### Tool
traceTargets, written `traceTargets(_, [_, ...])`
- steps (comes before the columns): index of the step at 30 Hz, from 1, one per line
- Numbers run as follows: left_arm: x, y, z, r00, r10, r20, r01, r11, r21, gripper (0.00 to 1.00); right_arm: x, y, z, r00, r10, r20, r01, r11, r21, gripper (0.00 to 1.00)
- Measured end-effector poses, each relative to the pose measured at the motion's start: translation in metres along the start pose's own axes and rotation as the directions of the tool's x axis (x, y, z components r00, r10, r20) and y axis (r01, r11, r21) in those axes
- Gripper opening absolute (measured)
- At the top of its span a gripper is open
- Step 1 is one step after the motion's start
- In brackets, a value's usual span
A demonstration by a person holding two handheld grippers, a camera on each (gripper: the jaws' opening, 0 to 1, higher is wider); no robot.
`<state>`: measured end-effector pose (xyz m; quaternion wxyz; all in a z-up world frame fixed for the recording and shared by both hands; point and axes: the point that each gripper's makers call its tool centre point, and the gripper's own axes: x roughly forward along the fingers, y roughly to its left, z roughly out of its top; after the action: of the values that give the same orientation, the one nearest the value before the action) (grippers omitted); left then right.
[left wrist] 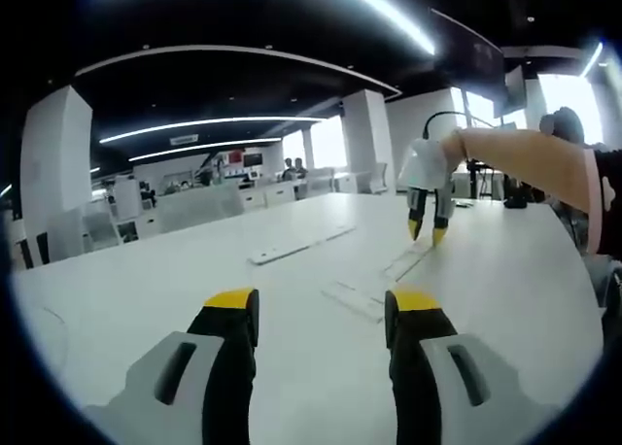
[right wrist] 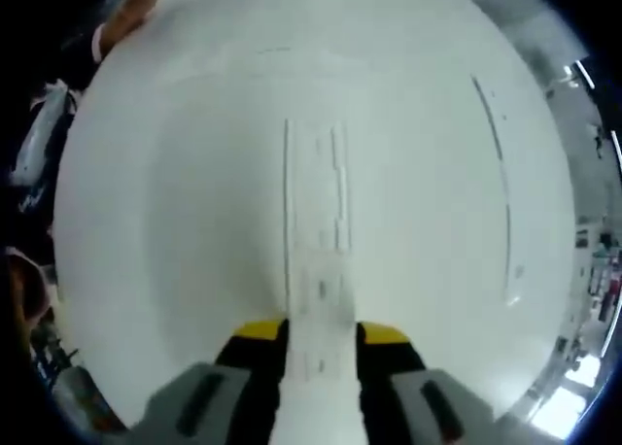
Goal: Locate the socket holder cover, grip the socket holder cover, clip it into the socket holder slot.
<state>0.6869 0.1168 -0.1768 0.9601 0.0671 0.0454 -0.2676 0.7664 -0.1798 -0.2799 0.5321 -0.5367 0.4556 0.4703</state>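
My right tool [right wrist: 321,330] points down at the worktop [right wrist: 175,192], jaws straddling the white socket holder cover [right wrist: 316,270], contact unclear. My left tool [left wrist: 321,309] hovers level, released.

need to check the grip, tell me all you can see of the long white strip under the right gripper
The white strip is a long, narrow plastic-looking piece with small notches along its edges, lying flat on the white table. Its near end sits between the jaws of the right gripper, which straddle it; whether they clamp it cannot be told.

The socket holder cover [right wrist: 316,270] has its near end hidden between the jaws.
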Motion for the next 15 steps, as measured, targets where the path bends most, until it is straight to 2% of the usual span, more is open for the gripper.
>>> traceTargets(6, [0.001, 0.003, -0.001, 1.0, 0.0, 0.0, 0.0, 1.0, 0.003, 0.52, -0.001, -0.007, 0.0, 0.999, -0.031, 0.026, 0.03, 0.998, 0.054, 0.36])
traceTargets(9, [0.001, 0.004, -0.001, 1.0, -0.005, 0.003, 0.005, 1.0, -0.003, 0.52, -0.002, -0.012, -0.004, 0.997, -0.061, 0.04, 0.054, 0.986, 0.156, 0.4])
traceTargets(15, [0.003, 0.004, 0.001, 1.0, -0.011, 0.009, 0.011, 1.0, -0.005, 0.52, -0.005, -0.011, -0.011, 0.997, -0.07, 0.038, 0.063, 0.983, 0.172, 0.52])
